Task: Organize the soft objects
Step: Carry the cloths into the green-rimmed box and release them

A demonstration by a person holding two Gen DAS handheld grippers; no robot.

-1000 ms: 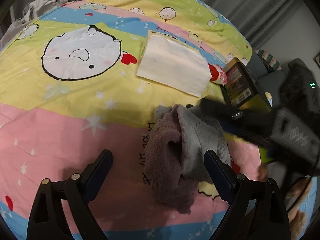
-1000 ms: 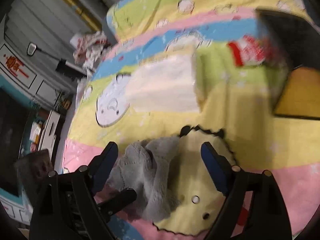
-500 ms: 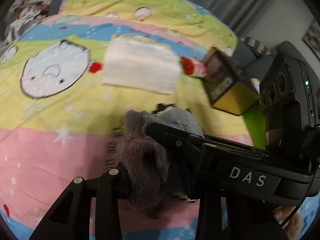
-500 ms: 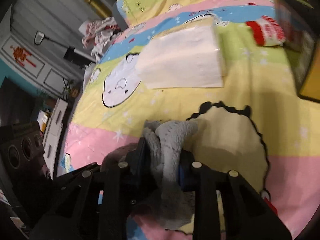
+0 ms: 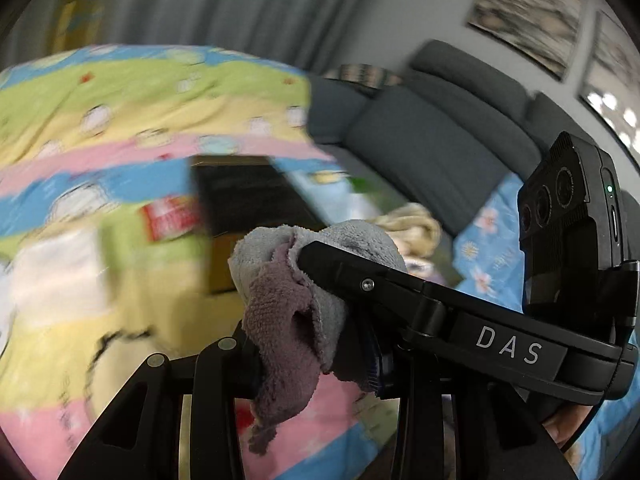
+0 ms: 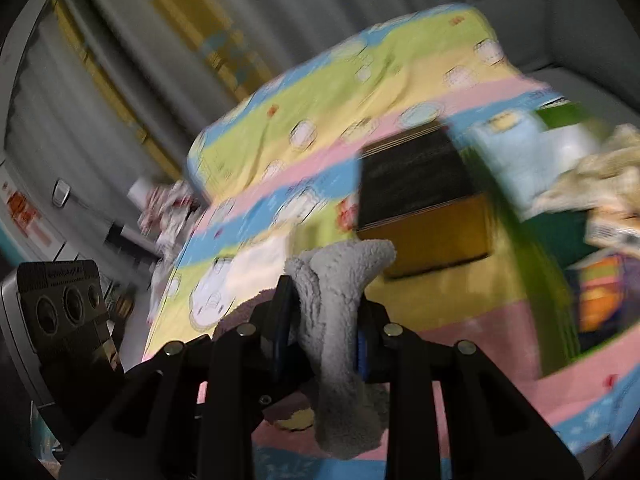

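Together, the left hand-held gripper (image 5: 316,354) and right hand-held gripper (image 6: 322,334) clamp one fluffy grey-and-mauve towel (image 5: 288,300), bunched above the cartoon bedspread (image 5: 120,112); a black-and-yellow box (image 6: 420,208) lies beyond.

Your left tongs (image 5: 316,354) crowded by the right tongs (image 5: 360,276) crossing just ahead, black-and-yellow box (image 6: 424,208) blocking beyond, open bedspread (image 6: 460,308) before it, clutter pile (image 6: 592,184) rightward.

- The fluffy cloth (image 5: 296,292) is showing grey on one side and dusty mauve on the other.
- The bedsheet (image 5: 100,120) is showing pink, yellow, green and blue bands with cartoon faces.
- The box (image 6: 424,208) is showing black on top and yellow on its side.
- The sofa (image 5: 440,140) is showing dark grey.
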